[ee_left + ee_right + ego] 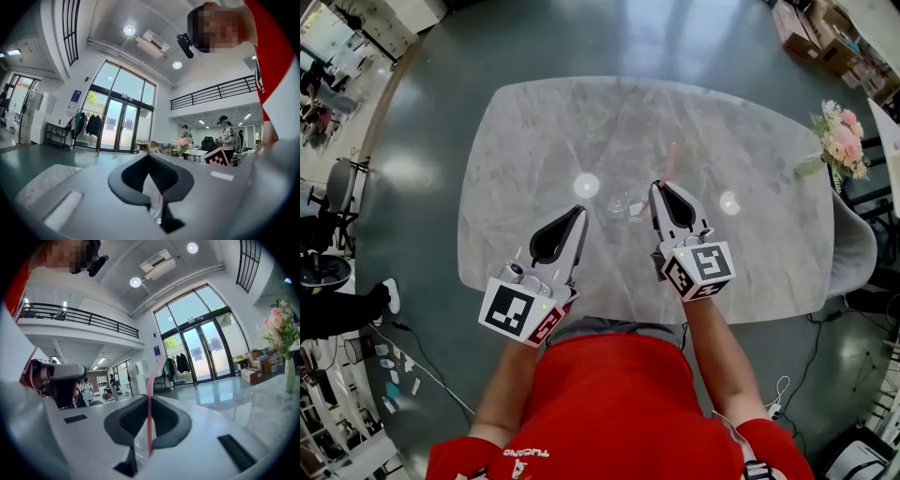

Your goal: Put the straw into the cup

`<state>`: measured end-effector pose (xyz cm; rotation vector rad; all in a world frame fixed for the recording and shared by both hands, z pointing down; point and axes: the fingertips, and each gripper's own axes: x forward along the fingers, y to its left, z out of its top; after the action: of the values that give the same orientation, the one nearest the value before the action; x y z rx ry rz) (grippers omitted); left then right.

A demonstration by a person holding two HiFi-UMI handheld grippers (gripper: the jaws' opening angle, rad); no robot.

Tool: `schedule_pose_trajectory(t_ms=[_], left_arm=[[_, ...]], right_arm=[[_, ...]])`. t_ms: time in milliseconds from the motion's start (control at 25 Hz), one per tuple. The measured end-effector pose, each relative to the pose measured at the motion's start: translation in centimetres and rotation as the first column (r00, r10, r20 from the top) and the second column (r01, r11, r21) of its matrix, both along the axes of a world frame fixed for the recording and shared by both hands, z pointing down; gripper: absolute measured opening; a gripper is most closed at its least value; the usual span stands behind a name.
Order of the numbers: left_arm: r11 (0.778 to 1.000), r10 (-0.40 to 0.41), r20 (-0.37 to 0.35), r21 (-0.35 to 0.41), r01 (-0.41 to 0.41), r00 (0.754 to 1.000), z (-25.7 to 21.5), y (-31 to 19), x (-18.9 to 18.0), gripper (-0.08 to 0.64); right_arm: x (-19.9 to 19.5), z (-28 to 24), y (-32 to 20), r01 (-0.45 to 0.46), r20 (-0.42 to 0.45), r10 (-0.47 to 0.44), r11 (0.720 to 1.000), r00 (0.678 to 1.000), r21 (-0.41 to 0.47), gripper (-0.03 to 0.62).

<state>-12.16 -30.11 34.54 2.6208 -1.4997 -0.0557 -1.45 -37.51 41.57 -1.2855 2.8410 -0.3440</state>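
Observation:
A pink straw (669, 160) sticks up from my right gripper (659, 189), which is shut on it just right of a clear cup (623, 205) on the marble table (750, 141). In the right gripper view the straw (150, 380) runs upright between the closed jaws of the gripper (149, 400), with a bit of clear wrapper (139, 446) behind them. My left gripper (579, 215) is left of the cup and a little nearer me. In its own view the left gripper (149, 160) is shut on a crumpled clear wrapper (153, 199) with a pink streak.
A bunch of pink and white flowers (839, 141) stands at the table's right edge; the flowers (281, 329) also show in the right gripper view. A grey chair (858, 246) is at the right side. Cardboard boxes (811, 28) lie on the floor beyond.

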Motion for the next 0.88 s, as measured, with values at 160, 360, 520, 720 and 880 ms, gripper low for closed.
schedule_pose_trajectory(t_ms=[160, 360, 520, 720, 880], left_arm=[[1.0, 0.003, -0.002, -0.005, -0.003, 1.0, 0.2, 0.1, -0.2, 0.006], [1.0, 0.006, -0.01, -0.012, -0.006, 1.0, 0.5, -0.1, -0.5, 0.006], [1.0, 0.009, -0.014, -0.016, -0.01, 1.0, 0.8, -0.1, -0.5, 0.006], [1.0, 0.013, -0.016, -0.02, -0.013, 1.0, 1.0, -0.1, -0.5, 0.006], [1.0, 0.015, -0.018, -0.022, -0.015, 1.0, 1.0, 0.0, -0.4, 0.006]], right_arm=[[-0.4, 1.5, 0.0, -0.008, -0.024, 0.007, 0.999, 1.0, -0.031, 0.015], [-0.5, 2.8, -0.5, -0.026, -0.062, 0.023, 0.998, 0.998, -0.059, 0.017], [-0.3, 3.8, -0.6, -0.039, -0.107, 0.03, 0.996, 0.994, -0.085, 0.017], [-0.1, 4.7, -0.5, -0.036, -0.162, 0.018, 0.993, 0.987, -0.109, 0.017], [0.1, 5.7, -0.5, -0.026, -0.192, -0.004, 0.988, 0.981, -0.153, 0.056]])
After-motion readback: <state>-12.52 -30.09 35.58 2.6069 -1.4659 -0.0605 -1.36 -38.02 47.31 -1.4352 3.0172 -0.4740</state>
